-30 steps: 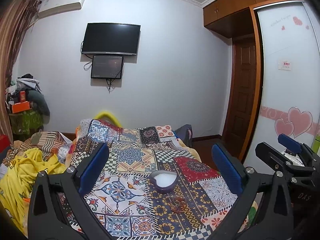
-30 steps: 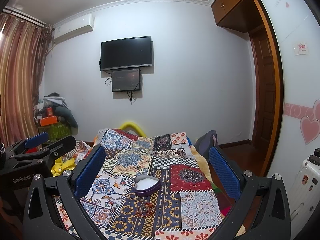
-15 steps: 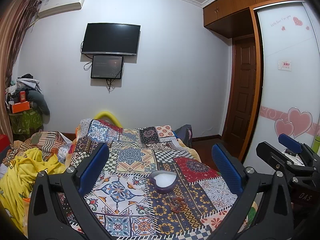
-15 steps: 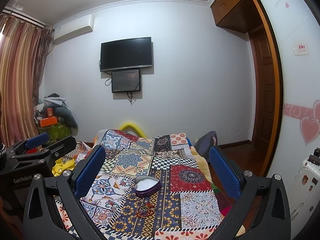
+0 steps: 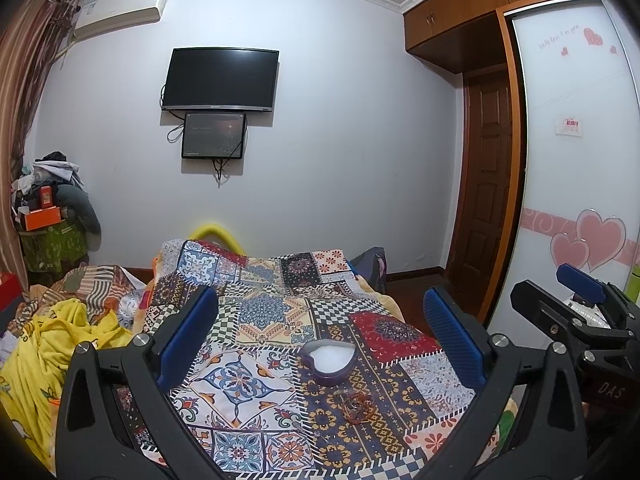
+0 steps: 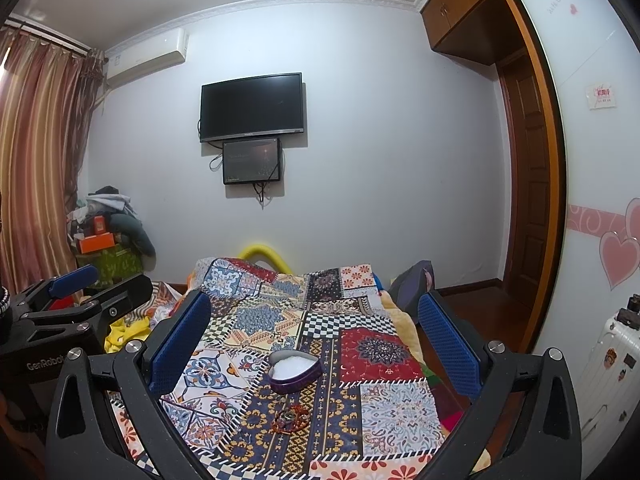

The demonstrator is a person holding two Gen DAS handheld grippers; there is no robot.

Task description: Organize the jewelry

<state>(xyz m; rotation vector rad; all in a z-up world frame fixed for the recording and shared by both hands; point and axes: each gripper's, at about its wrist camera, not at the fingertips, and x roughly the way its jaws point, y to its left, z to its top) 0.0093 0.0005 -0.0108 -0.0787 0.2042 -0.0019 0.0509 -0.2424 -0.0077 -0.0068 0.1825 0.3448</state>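
A purple heart-shaped box (image 5: 330,361) with a white lining sits open on a patchwork quilt (image 5: 256,312); it also shows in the right wrist view (image 6: 295,369). A small heap of reddish jewelry (image 5: 359,403) lies on the quilt just in front of the box, and in the right wrist view (image 6: 291,417) too. My left gripper (image 5: 320,336) is open and empty, held above and short of the box. My right gripper (image 6: 314,334) is open and empty at about the same distance. Each gripper shows at the edge of the other's view.
The quilt covers a bed. Yellow bedding (image 5: 52,344) is piled at its left. A white suitcase (image 6: 612,364) stands at the right by a wardrobe door (image 5: 576,160). A TV (image 5: 220,80) hangs on the far wall. Cluttered boxes (image 5: 44,216) stand at the left.
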